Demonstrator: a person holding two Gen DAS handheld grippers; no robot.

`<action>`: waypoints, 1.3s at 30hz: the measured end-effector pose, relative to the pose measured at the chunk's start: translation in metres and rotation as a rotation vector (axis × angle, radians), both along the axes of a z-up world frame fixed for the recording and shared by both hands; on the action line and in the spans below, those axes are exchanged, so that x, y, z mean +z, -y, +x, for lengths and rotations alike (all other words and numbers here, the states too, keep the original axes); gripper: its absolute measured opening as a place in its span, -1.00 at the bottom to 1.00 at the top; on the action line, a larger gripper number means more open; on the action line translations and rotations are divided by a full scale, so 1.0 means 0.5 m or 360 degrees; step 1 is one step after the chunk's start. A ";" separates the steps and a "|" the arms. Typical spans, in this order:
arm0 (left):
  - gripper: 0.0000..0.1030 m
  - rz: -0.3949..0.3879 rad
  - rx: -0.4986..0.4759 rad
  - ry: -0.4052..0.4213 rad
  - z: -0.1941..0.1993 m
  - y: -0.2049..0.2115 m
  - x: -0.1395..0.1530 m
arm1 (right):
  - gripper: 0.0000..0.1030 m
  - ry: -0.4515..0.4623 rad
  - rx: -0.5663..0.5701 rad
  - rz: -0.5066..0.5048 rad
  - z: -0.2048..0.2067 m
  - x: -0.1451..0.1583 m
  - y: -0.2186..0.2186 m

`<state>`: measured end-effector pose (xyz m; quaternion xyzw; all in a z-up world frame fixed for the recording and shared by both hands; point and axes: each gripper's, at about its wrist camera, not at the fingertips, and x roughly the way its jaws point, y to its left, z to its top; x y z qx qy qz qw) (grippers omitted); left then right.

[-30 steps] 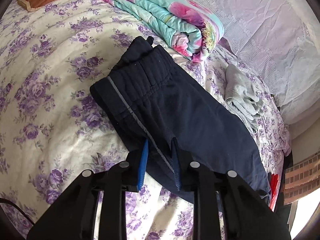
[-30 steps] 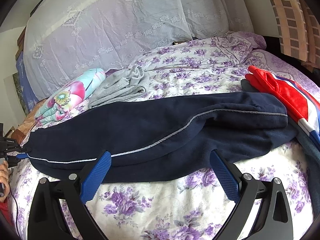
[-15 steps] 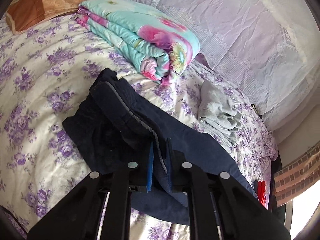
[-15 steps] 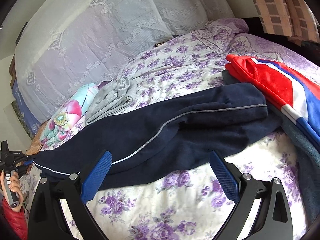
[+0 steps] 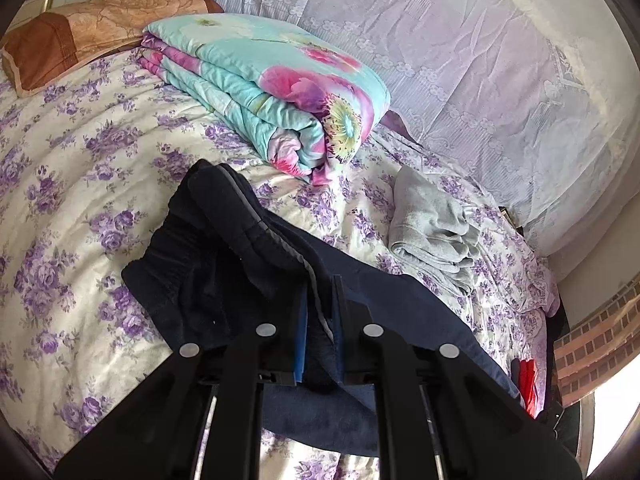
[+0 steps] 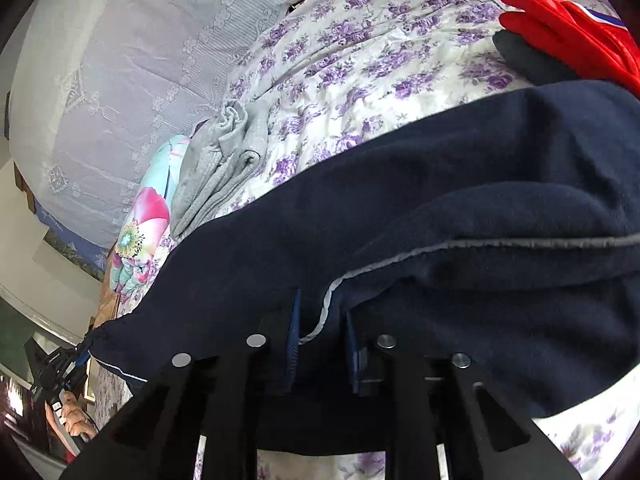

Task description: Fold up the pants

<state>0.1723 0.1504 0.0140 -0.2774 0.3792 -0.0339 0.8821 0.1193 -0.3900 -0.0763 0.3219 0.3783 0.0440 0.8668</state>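
Lying lengthwise across the flower-print bedspread [image 5: 60, 184], the navy pants [image 5: 224, 240] are showing thick fleecy cloth with thin grey piping along the side seam and a gathered waistband bunching at nine o'clock in the left wrist view. The left gripper [image 5: 320, 320] is pinching that seam near the waist, jaws nearly together on the cloth. The right gripper [image 6: 322, 332] is closing its jaws, with a fold of the leg and its piping between them. A folded grey garment [image 5: 432, 224] is sitting at two o'clock.
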 end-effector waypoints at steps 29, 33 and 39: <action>0.21 0.0068 0.0036 -0.0249 -0.114 -0.119 -0.112 | 0.16 0.0102 -0.0032 -0.0422 -0.173 0.037 0.021; 0.21 -0.0098 0.0047 -0.0318 -0.131 -0.145 -0.156 | 0.16 0.0018 -0.0056 -0.0291 -0.256 0.002 0.023; 0.21 -0.0123 0.0053 -0.0317 -0.074 -0.113 -0.184 | 0.16 -0.0061 -0.0067 -0.0234 -0.270 -0.023 0.023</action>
